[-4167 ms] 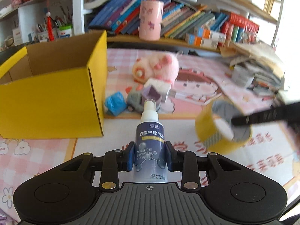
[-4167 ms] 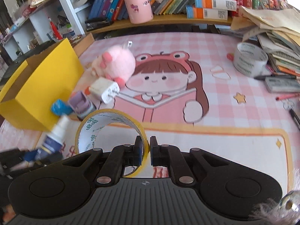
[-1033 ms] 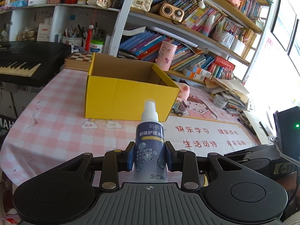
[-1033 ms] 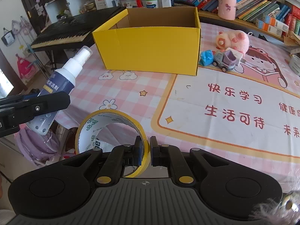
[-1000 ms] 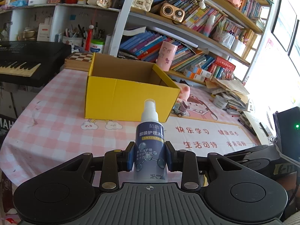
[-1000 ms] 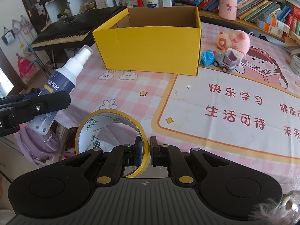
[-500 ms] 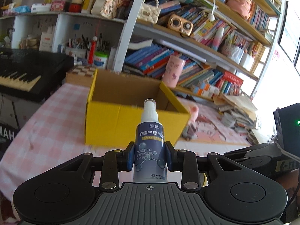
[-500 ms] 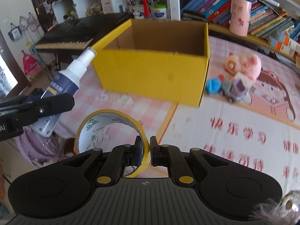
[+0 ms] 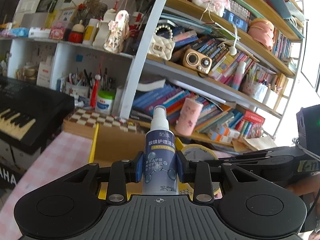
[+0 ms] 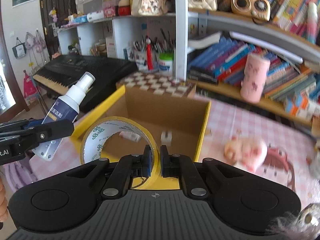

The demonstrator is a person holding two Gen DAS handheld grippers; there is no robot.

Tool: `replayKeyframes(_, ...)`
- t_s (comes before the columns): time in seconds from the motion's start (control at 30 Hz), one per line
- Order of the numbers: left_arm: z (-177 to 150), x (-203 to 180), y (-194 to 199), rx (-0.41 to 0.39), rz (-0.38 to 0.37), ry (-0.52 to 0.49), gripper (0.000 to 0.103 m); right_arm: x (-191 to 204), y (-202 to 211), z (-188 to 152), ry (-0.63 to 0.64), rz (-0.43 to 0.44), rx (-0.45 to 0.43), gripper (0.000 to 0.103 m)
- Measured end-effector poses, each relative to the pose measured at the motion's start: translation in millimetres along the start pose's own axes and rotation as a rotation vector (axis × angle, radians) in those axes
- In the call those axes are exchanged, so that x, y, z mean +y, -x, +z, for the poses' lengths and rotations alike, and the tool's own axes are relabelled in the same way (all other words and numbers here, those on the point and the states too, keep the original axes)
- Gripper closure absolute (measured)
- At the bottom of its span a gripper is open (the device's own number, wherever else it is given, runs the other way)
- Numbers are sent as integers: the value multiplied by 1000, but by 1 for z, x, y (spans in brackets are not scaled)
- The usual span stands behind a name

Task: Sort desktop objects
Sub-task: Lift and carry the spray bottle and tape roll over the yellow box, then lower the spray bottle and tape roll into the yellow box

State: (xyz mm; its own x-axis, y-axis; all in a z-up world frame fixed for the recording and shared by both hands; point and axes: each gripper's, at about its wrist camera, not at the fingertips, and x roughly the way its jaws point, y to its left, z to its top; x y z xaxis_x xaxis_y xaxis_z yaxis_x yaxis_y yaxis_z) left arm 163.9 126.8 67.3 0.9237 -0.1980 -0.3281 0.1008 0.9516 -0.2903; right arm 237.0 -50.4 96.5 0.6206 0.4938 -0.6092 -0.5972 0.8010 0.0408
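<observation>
My left gripper [image 9: 159, 168] is shut on a dark blue spray bottle [image 9: 160, 156] with a white nozzle, held upright in front of the yellow cardboard box [image 9: 96, 140]. The same spray bottle [image 10: 66, 108] and left gripper [image 10: 38, 132] show at the left of the right wrist view. My right gripper [image 10: 155, 160] is shut on the wall of a yellow tape roll [image 10: 112, 136], held just over the near edge of the open yellow box [image 10: 204, 124]. The tape roll [image 9: 197, 152] also peeks out right of the bottle. Two small white items lie inside the box.
A pink plush toy [image 10: 246, 152] lies on the pink checked cloth [image 10: 250, 124] right of the box. Behind stand a pink cup [image 10: 254, 78], packed bookshelves [image 9: 200, 104], a chessboard [image 10: 160, 86] and a black keyboard [image 10: 80, 70] at the left.
Both grippers rose and moved forward toward the yellow box, which is now much closer; the right view now looks into the box. Both holds are unchanged.
</observation>
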Motion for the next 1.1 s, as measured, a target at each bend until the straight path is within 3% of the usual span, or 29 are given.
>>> replayKeyframes(0.33,15,3,-57,41,67,-91,71,-15,-58,29,123,-15,-9,96)
replayKeyframes(0.67,-2,8,-113,205,121,-162,71,-10,-124,17,258,35,125,95)
replayKeyframes(1.1,-31,16,-134,371,143,-169,70,-9,-150,1,367,76,219,95)
